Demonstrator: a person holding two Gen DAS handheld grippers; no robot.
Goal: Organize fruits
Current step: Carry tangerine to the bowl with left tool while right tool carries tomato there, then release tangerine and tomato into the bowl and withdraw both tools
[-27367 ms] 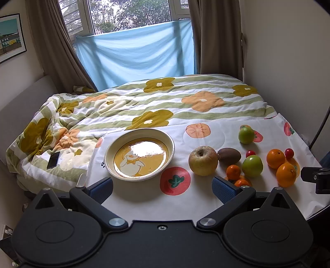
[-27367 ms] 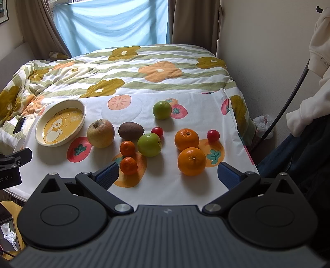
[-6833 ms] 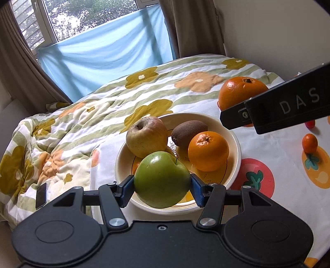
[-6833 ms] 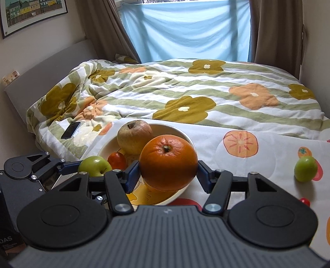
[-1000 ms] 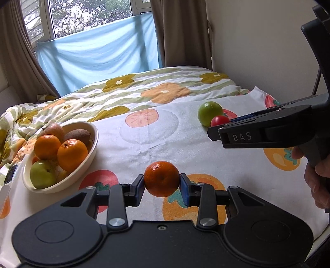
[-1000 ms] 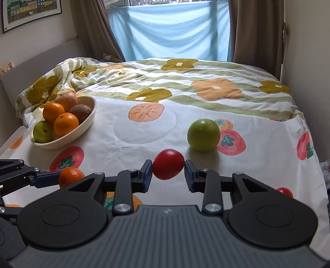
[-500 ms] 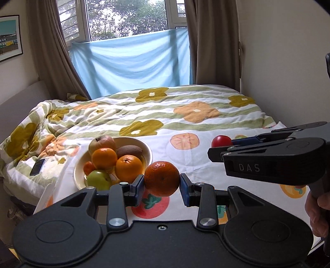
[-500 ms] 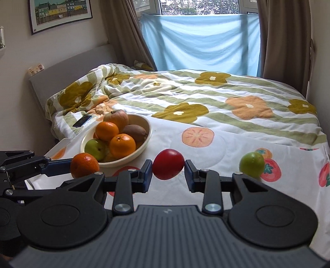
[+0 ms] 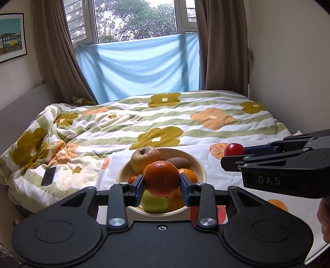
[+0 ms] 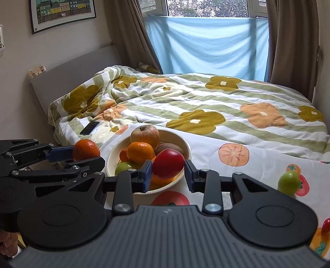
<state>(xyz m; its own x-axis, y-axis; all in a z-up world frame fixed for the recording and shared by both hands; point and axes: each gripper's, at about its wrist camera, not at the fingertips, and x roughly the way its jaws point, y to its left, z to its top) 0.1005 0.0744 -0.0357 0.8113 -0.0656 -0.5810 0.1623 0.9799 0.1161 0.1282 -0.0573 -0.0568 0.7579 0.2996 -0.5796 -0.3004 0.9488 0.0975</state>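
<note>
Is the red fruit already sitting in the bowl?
No, the red fruit is pinched in the right claw, held up in front of the bowl, not resting inside it.

**Bedroom by a daylit window**

You face a bed (image 9: pixel 185 123) covered by a quilt (image 10: pixel 206 107) with green stripes and big yellow and orange flowers. Behind it a window (image 9: pixel 134 20) shows trees, with a pale blue sheet (image 9: pixel 140 68) hung across its lower part between brown curtains (image 9: pixel 222 51). A framed picture (image 10: pixel 61 12) hangs on the cream wall (image 9: pixel 288 61), and a phone (image 9: pixel 48 176) lies on the quilt.
</note>
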